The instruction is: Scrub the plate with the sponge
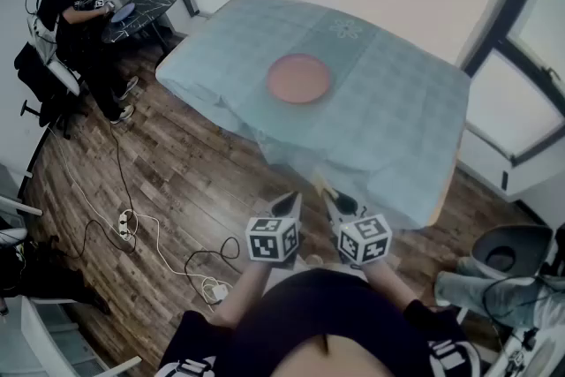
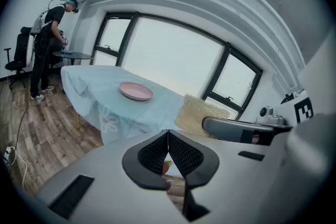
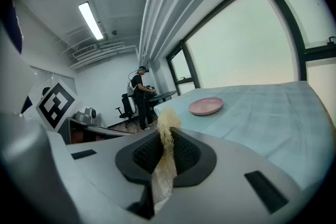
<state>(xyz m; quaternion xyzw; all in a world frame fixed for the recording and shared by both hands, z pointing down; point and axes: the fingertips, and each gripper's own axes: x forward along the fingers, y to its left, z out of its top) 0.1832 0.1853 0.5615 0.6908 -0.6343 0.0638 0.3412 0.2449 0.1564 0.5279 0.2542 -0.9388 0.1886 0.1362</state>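
A wood floor [image 1: 177, 190] runs under a desk [image 1: 397, 110] draped in a pale blue cloth, with tall windows [image 2: 173, 55] behind it and another person [image 1: 69, 18] busy at a small dark table well off to the left.

The pink plate [image 1: 299, 78] lies flat on the cloth, ahead of both tools and well apart from them. Nothing is touching it.

The right tool [image 3: 166, 140] is pinching the sponge [image 3: 168, 119], a pale, coarse, fibrous piece held edge-on between the jaws with its frayed end sticking out past the tips. The left tool [image 2: 168, 136] is pressed together at the tips with nothing between them. It sits just beside the right tool, and both are held close to the person's body, short of the desk's near edge.

Judging from this, the sponge is already in hand and scrubbing has not begun; the step in hand is the approach. The next move probably calls for carrying the right tool forward and down over the plate until the sponge's free end meets the plate's face. The left tool could steady the rim, since a light plate on loose cloth may slide under the strokes.
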